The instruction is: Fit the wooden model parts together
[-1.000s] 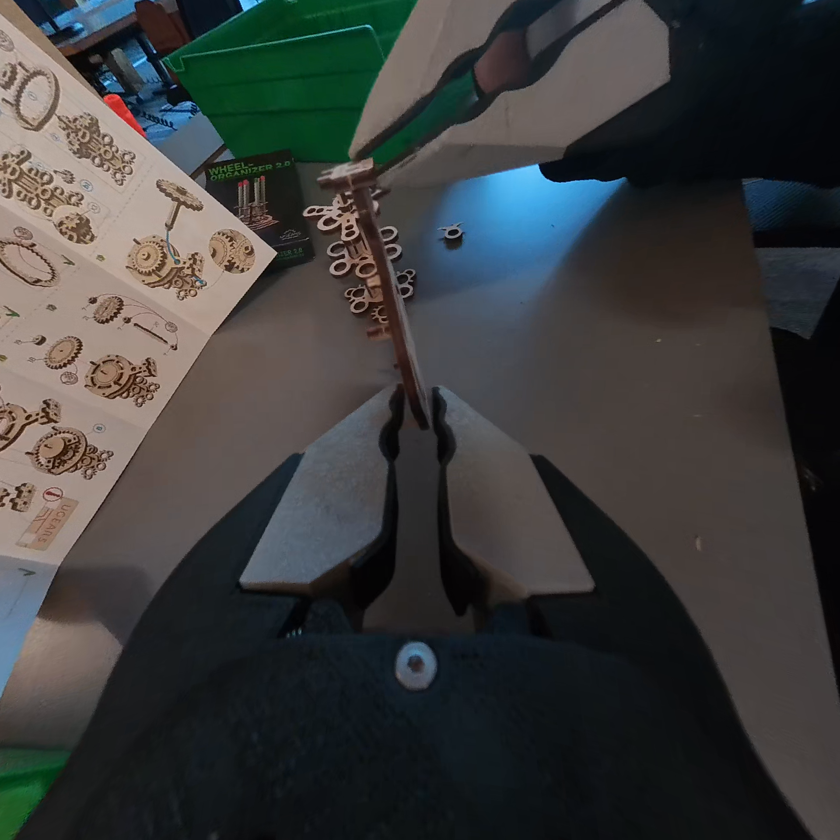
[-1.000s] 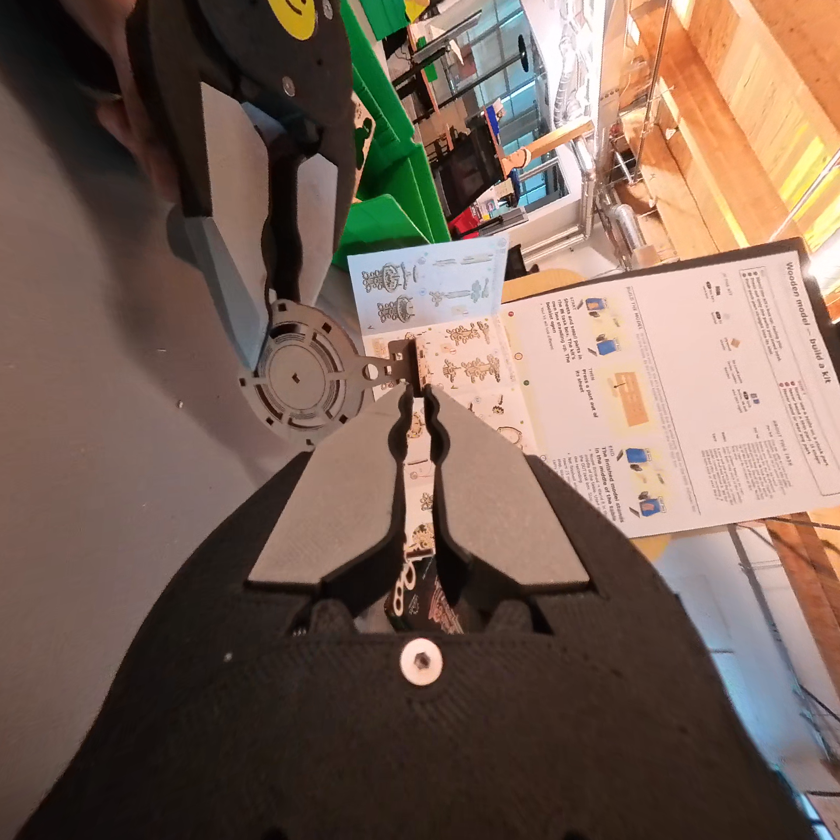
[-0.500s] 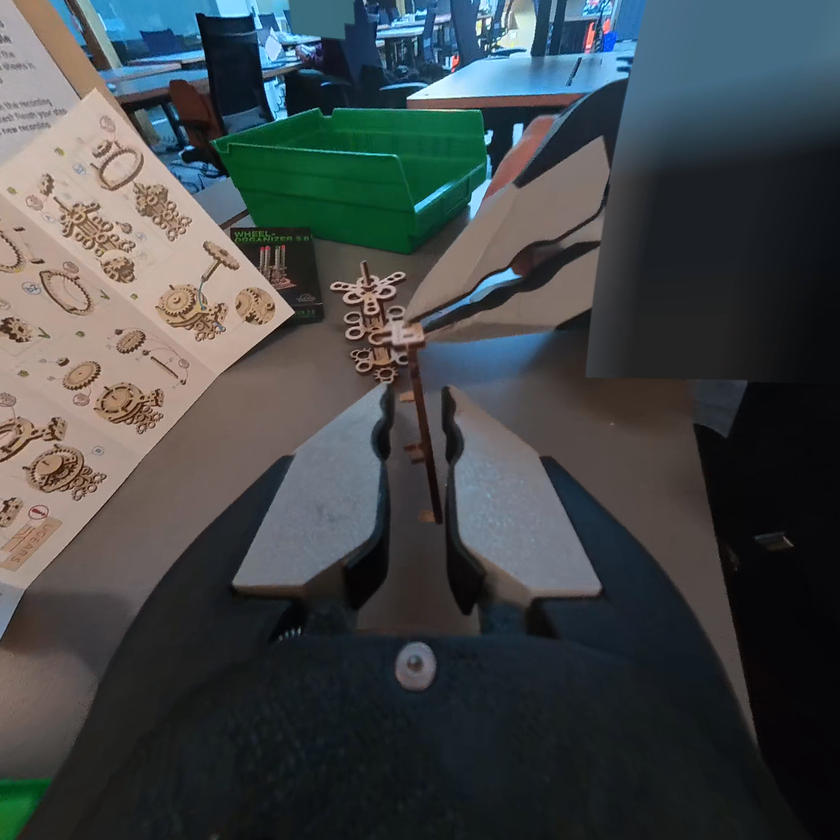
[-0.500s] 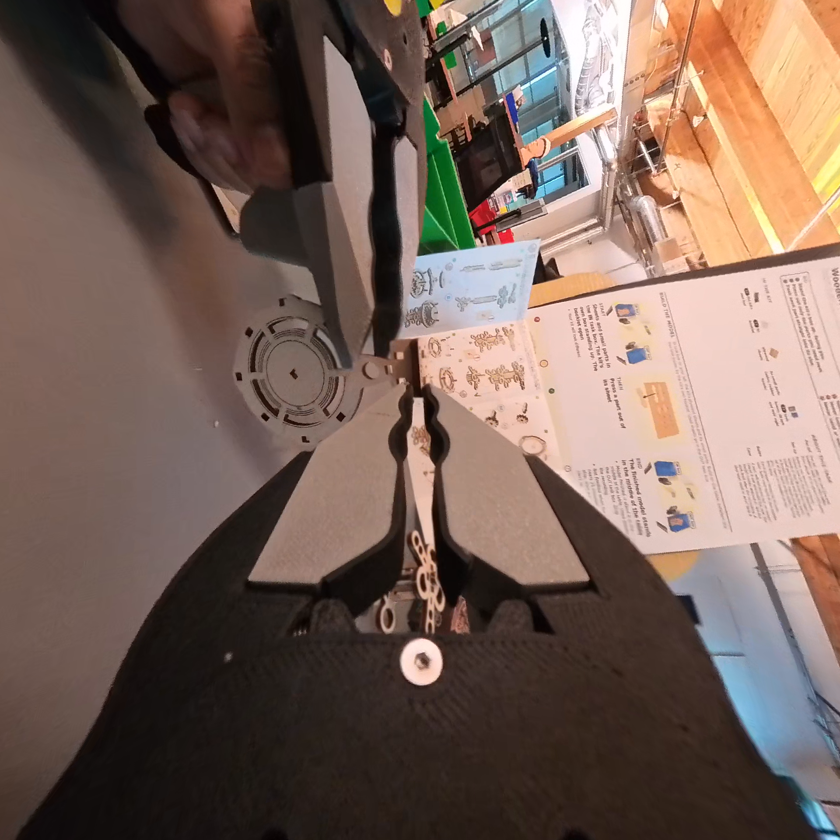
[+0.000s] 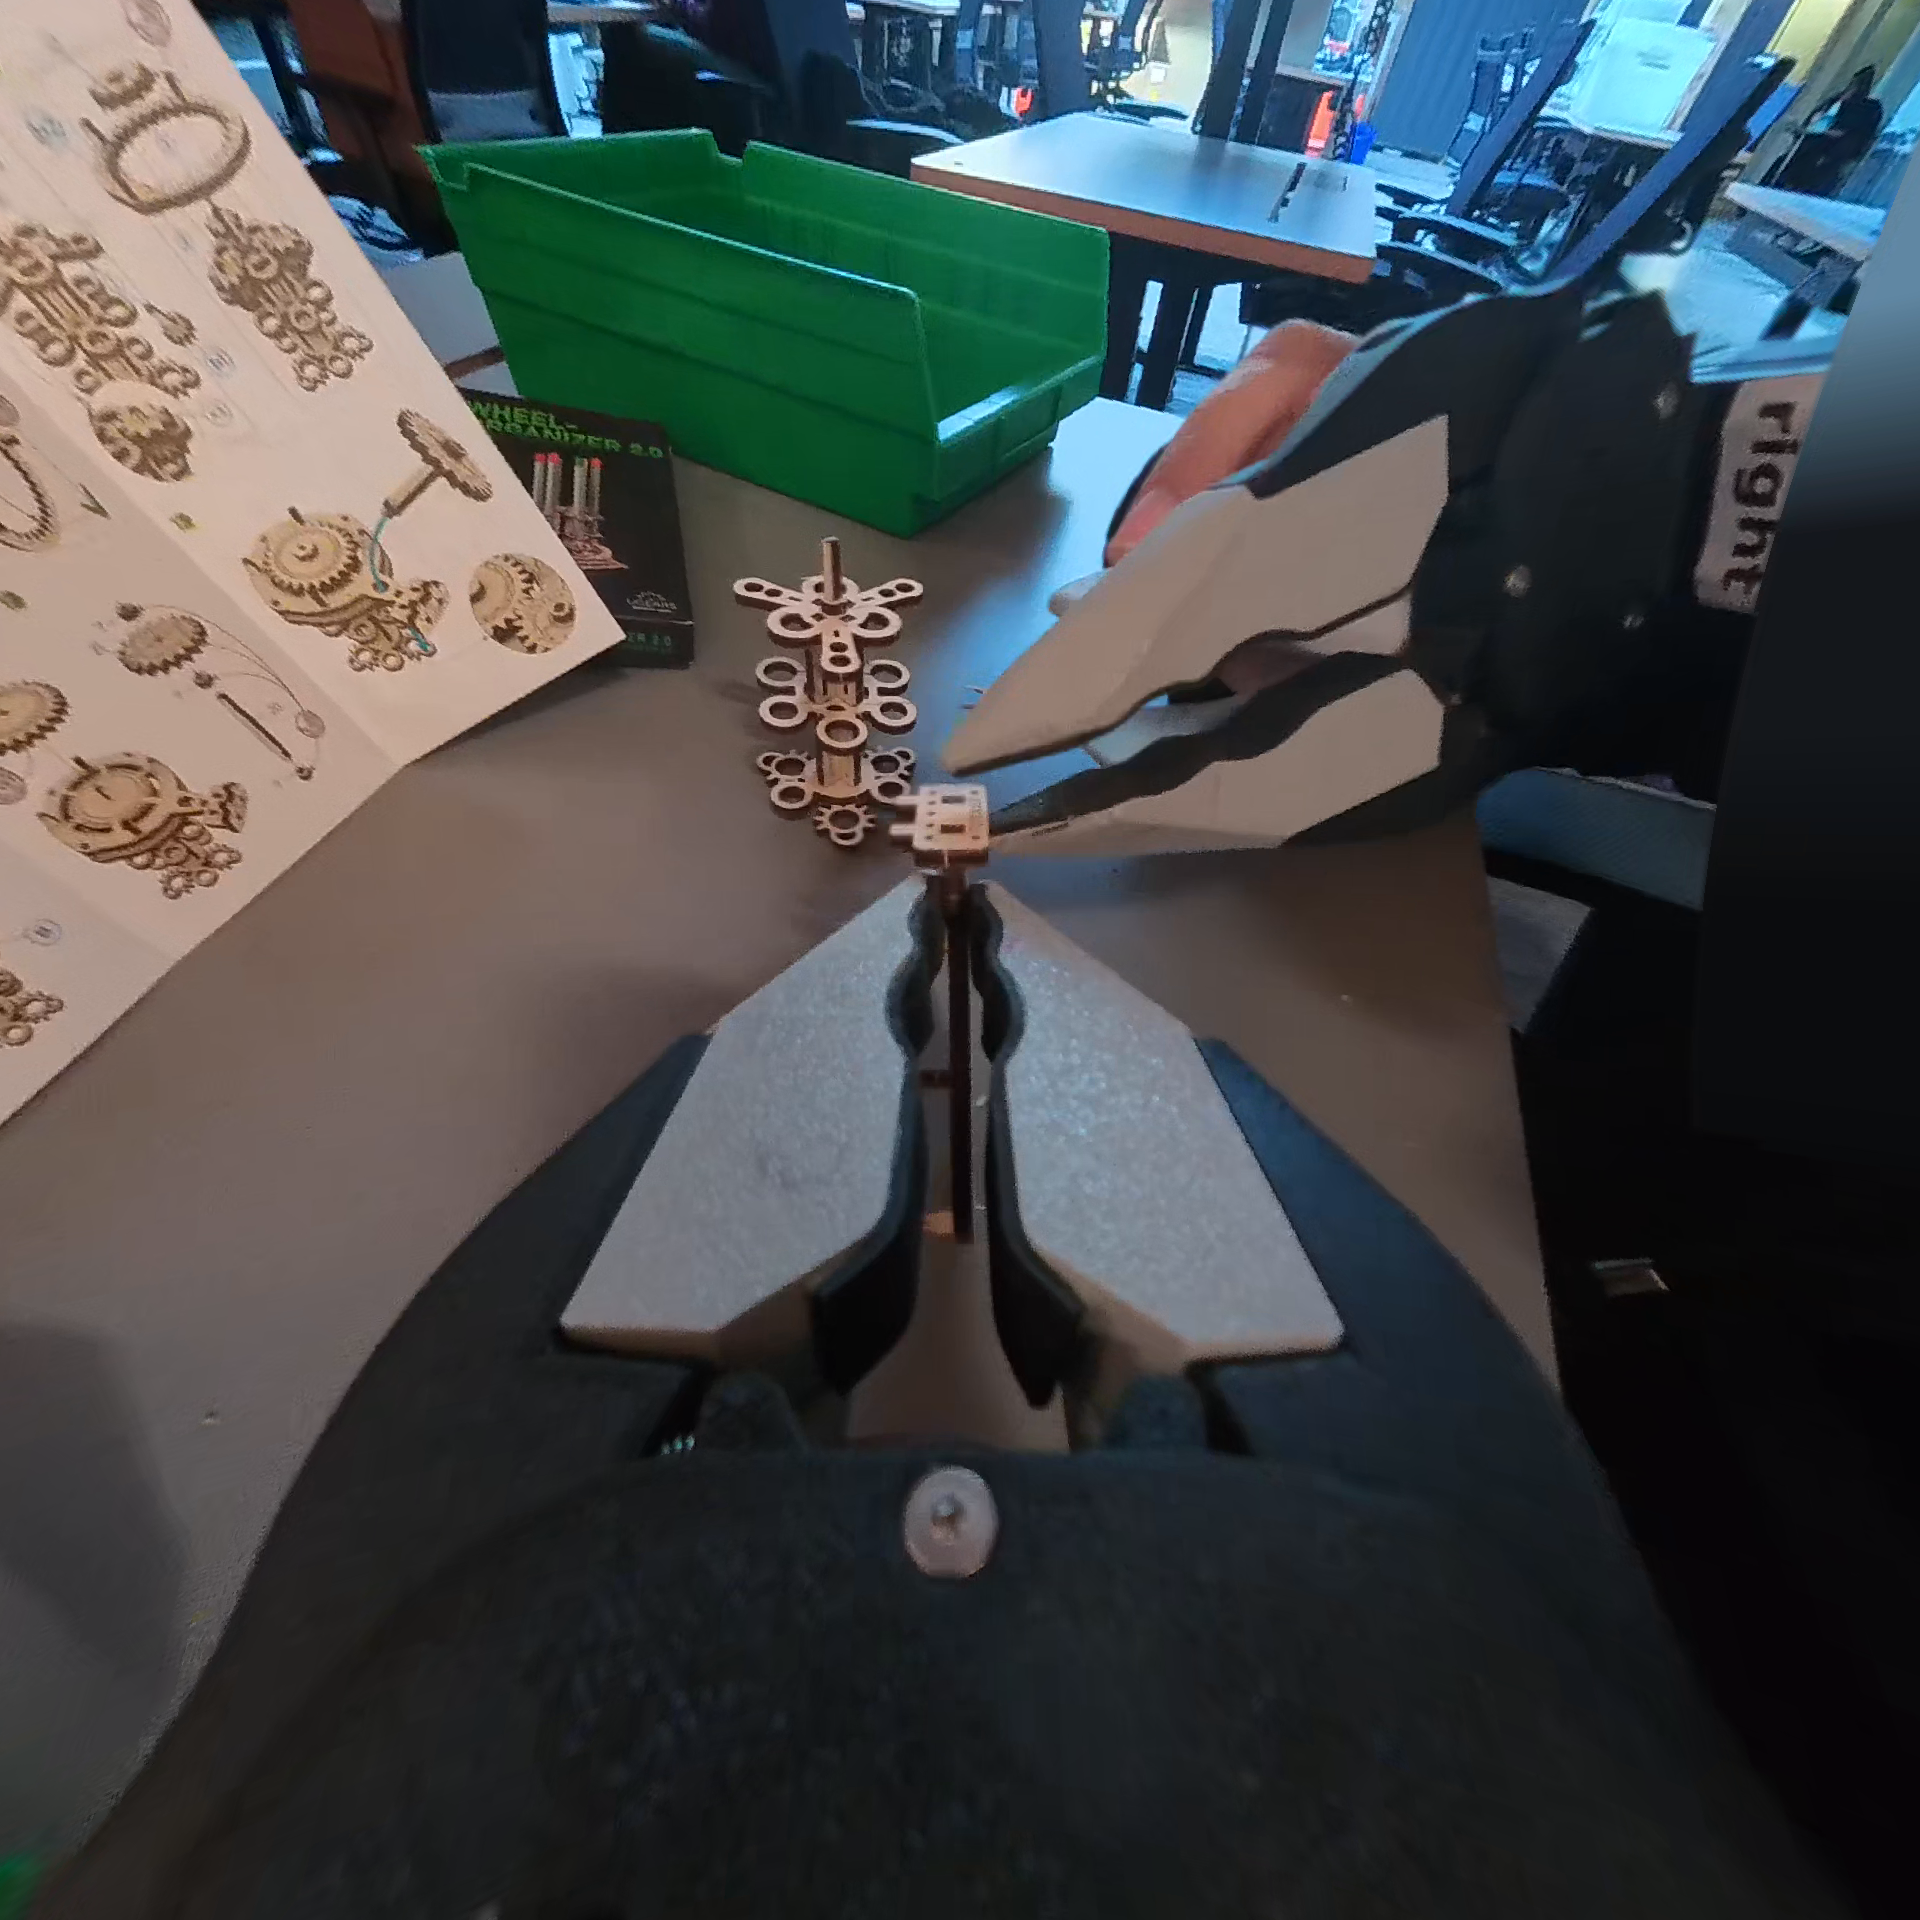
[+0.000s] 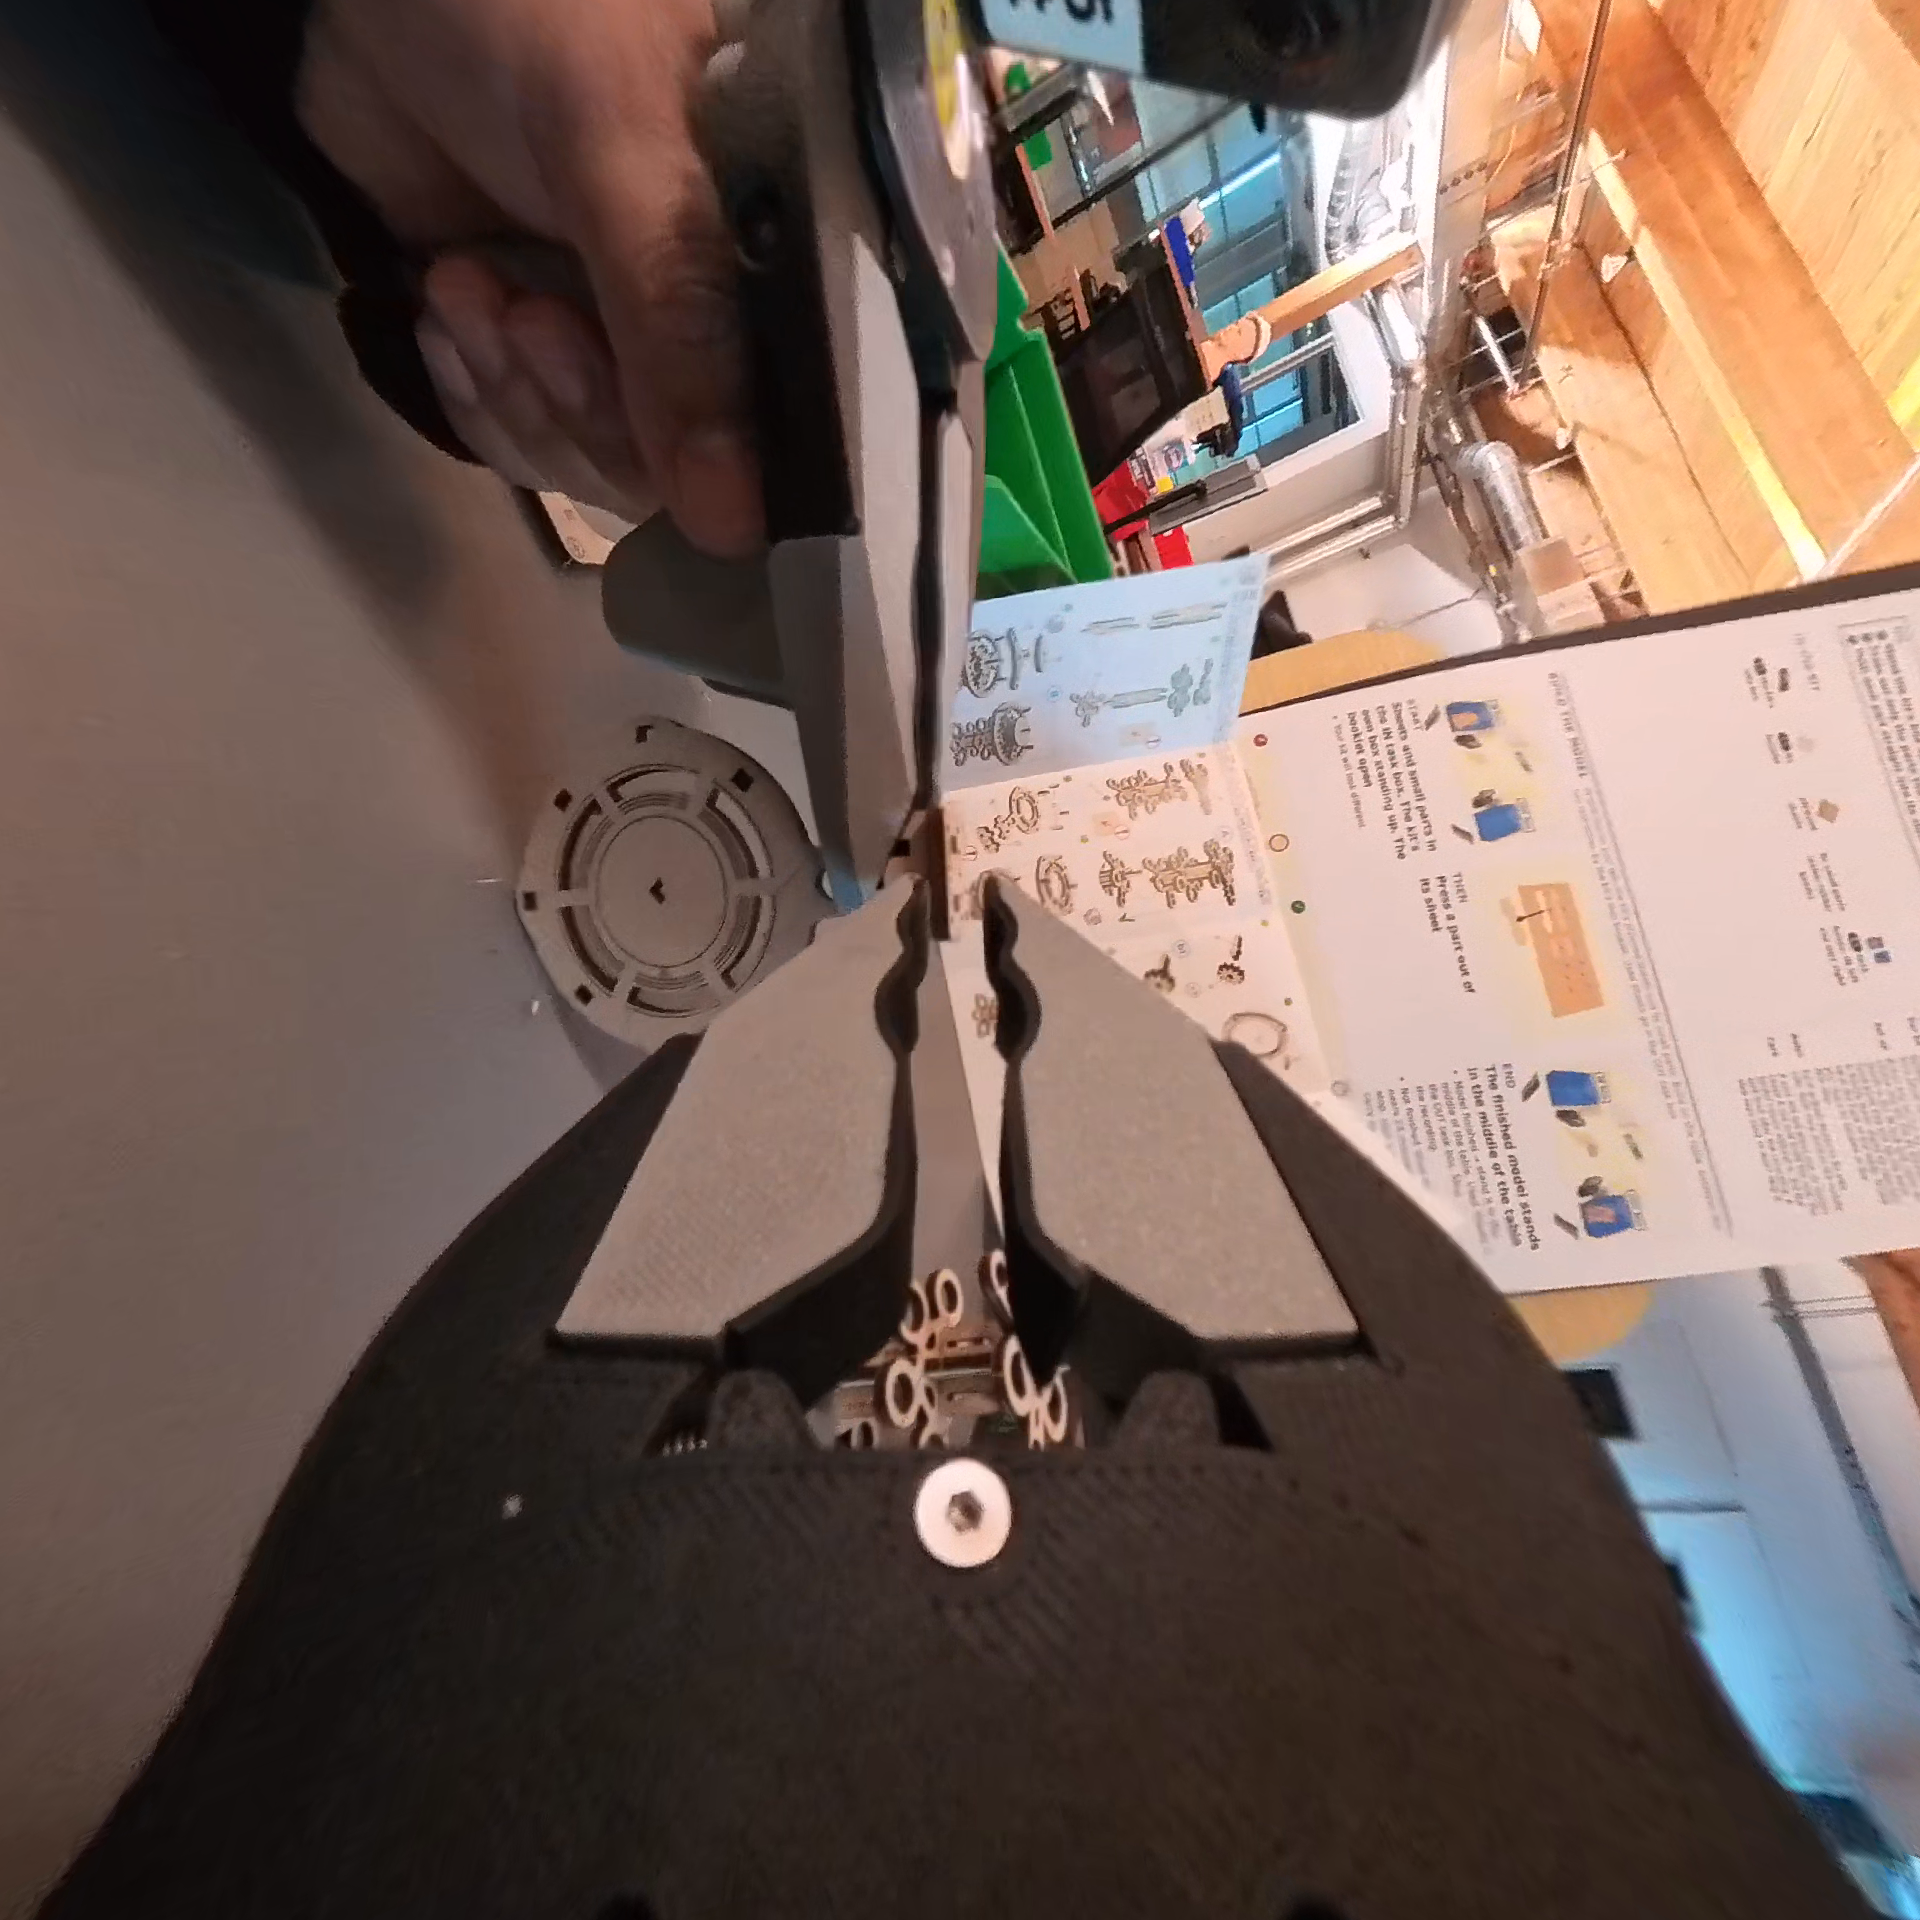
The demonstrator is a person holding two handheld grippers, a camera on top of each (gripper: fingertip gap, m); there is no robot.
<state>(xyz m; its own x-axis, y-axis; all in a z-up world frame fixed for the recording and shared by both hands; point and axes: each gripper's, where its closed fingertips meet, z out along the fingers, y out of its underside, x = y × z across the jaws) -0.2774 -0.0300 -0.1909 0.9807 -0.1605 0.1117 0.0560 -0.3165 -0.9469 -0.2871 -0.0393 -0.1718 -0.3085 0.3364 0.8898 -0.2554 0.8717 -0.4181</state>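
Note:
In the left wrist view my left gripper (image 5: 951,899) is shut on a thin round wooden disc (image 5: 961,1091), seen edge-on between the pads. A small pale wooden tab (image 5: 940,821) sits at the disc's far end. My right gripper (image 5: 971,800) comes in from the right, jaws slightly apart at the tab. In the right wrist view the disc (image 6: 655,883) shows face-on, and the left gripper (image 6: 894,842) clamps it from above. My right gripper (image 6: 951,899) is open. The tab (image 6: 935,883) stands between its tips, with a gap to the right pad.
On the grey table (image 5: 416,1039) stand a wooden ring assembly (image 5: 831,707), a black kit box (image 5: 603,499), a green bin (image 5: 769,312) and an open instruction booklet (image 5: 208,520). A white instruction board (image 6: 1558,935) stands behind. A hand (image 6: 582,312) holds the left gripper.
The left gripper opened, slid deeper along the disc and shut on it again. The right gripper, shut on the tab before, has opened its jaws.

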